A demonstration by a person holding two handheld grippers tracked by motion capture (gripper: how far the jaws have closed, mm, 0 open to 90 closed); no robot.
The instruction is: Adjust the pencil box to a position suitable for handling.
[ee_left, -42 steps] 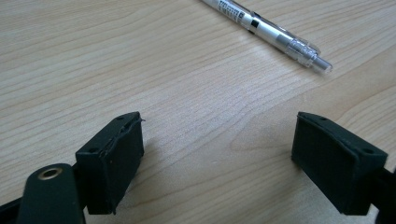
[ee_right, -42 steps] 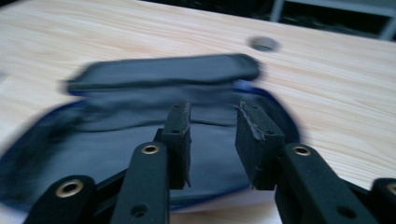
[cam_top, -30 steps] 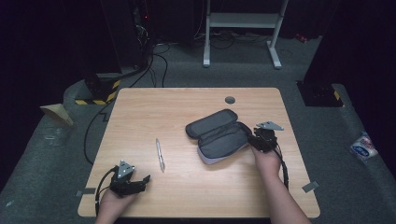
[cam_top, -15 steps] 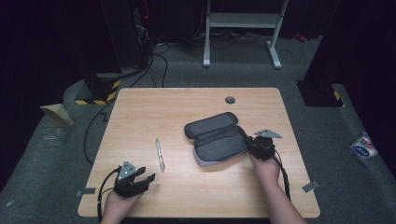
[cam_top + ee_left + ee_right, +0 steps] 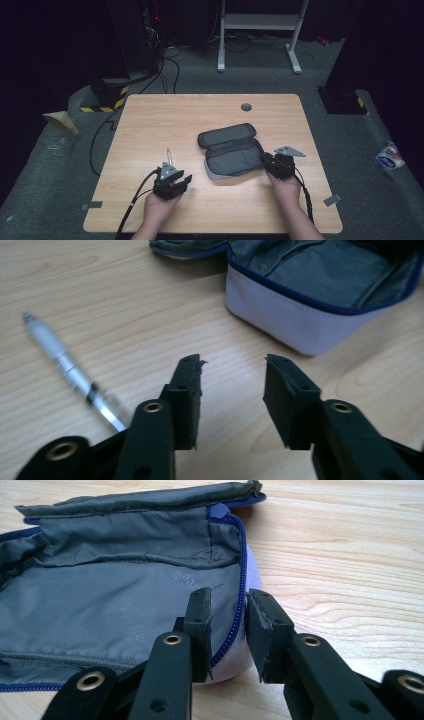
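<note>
The open pencil case [image 5: 231, 152] lies right of the table's [image 5: 150, 115] middle, and my right gripper [image 5: 229, 607] pinches its near zipper rim, jaws having just eased slightly. My left gripper [image 5: 232, 371] has just been closing on nothing, jaws still apart. The pen [image 5: 70, 371] lies just left of it, seemingly untouched. Since earlier, the left gripper has moved toward the case.

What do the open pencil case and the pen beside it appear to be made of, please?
Pencil case: woven fabric, likely nylon, with a matte grey lining showing weave and creases, a pale outer wall and a blue zipper. Pen: probably plastic or metal, with a glossy silvery barrel and a dark band.
</note>
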